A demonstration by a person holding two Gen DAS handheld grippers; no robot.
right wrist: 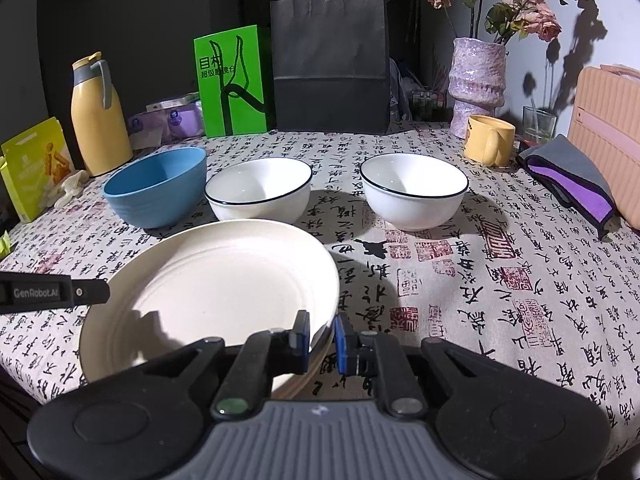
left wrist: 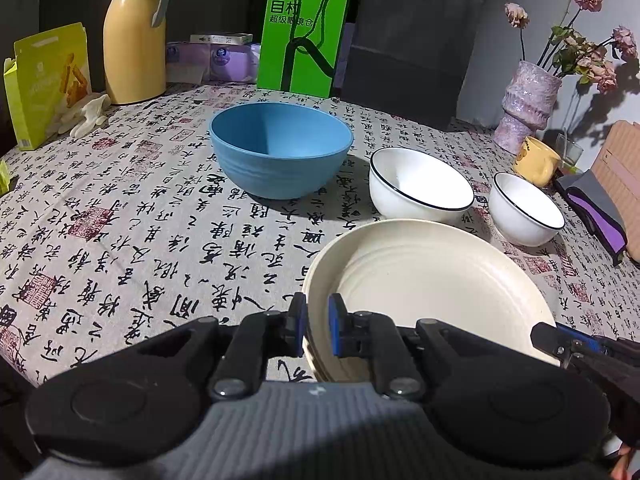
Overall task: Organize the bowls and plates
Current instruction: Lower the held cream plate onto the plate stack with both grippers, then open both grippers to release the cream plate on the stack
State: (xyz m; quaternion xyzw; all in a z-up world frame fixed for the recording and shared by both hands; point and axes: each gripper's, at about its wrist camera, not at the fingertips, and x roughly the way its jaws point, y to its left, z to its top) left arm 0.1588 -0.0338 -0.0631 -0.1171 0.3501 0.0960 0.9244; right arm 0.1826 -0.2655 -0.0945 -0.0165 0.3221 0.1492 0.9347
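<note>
A cream plate (left wrist: 432, 280) (right wrist: 216, 292) lies at the near side of the table, held at both sides. My left gripper (left wrist: 316, 316) is shut on its left rim, its blue pads pinching the edge. My right gripper (right wrist: 322, 334) is shut on the plate's right near rim. Each gripper shows in the other's view: the right gripper (left wrist: 554, 340) at the plate's right edge, the left gripper (right wrist: 94, 292) at its left edge. Behind the plate stand a blue bowl (left wrist: 280, 152) (right wrist: 156, 188), a wide white bowl (left wrist: 420, 184) (right wrist: 258, 192) and a smaller white bowl (left wrist: 524, 208) (right wrist: 414, 192), all upright and apart.
Along the back stand a yellow thermos (right wrist: 100, 120), a green box (right wrist: 232, 84), a black paper bag (right wrist: 332, 64) and a vase of dried flowers (right wrist: 478, 80). A yellow mug (right wrist: 488, 140), a folded purple-grey cloth (right wrist: 572, 180) and a pink case (right wrist: 612, 136) sit right. A snack box (left wrist: 48, 84) stands left.
</note>
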